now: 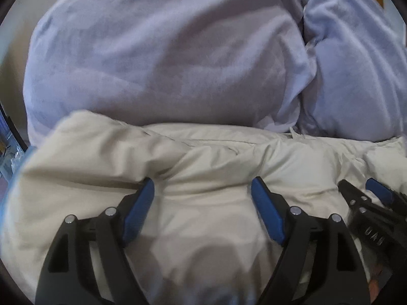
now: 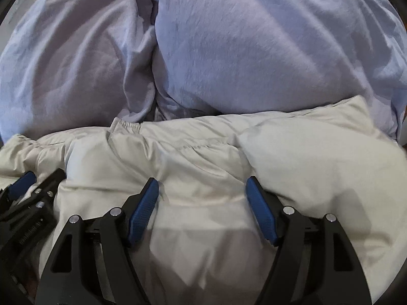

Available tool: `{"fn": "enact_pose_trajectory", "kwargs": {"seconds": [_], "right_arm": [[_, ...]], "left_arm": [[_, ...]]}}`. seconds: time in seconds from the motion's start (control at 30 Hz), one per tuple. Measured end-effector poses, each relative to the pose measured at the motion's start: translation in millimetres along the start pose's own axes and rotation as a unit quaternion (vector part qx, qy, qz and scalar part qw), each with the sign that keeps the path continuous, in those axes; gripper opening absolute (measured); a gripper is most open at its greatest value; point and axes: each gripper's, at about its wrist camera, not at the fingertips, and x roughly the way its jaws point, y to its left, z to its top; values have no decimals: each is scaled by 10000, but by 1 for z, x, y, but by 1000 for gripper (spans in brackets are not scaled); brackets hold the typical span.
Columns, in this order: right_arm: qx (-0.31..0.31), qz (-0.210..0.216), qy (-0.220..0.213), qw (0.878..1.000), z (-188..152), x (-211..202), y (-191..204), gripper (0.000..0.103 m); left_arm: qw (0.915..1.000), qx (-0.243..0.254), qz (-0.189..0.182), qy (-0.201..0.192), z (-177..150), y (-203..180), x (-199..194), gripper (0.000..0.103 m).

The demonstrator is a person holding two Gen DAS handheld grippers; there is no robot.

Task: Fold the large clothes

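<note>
Left wrist view, left to right: 1 cream puffy garment (image 1: 203, 157) across the whole lower half, bunched, with one stitched seam along its far edge. 1 lilac bedcover (image 1: 157, 50) fills the upper half behind it, split by one deep crease right of centre into 2 bulges. Garment lies on/against the near edge of that cover, touching it.

Left gripper (image 1: 202, 186): 2 black fingers with 2 blue pads (image 1: 138, 213), spread wide, tips down on the cream fabric. A mound of fabric sits between them, but the pads are not closed on it. Far right edge of the same view: right gripper (image 1: 356, 185), 1 blue pad and 1 black tip visible, partly blurred.

Right wrist view, left to right: left gripper (image 2: 38, 175) at the lower left edge, 1 blue pad showing, resting on the garment. Then the cream garment (image 2: 203, 152), 1 gathered elastic hem visible upper left of centre. Right gripper (image 2: 202, 185): 2 fingers, 2 blue pads (image 2: 262, 213), also spread wide, fabric bulging up between them, not pinched. Lilac bedcover (image 2: 254, 45) behind, same 2 bulges and 1 crease.

Count: 2 grippers, side by side and near each other; 1 garment; 1 bedcover.
</note>
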Motion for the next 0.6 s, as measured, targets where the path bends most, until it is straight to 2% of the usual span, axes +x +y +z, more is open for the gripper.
{"fn": "enact_pose_trajectory", "kwargs": {"seconds": [0.1, 0.17, 0.33, 0.53, 0.6], "right_arm": [[-18, -123, -342, 9993, 6, -31, -16, 72], [-40, -370, -528, 9979, 11, -46, -31, 73], [-39, -844, -524, 9950, 9, -50, -70, 73], [-31, -1102, -285, 9935, -8, -4, -72, 73], [-73, -1144, -284, 9930, -13, 1, -73, 74]], "left_arm": [[9994, 5, 73, -351, 10, 17, -25, 79], [9985, 54, 222, -488, 16, 27, -34, 79], [9976, 11, 544, -437, 22, 50, -30, 79], [9967, -138, 790, -123, 4, 85, -20, 79], [9966, -112, 806, -102, 0, 84, -14, 79]]}}
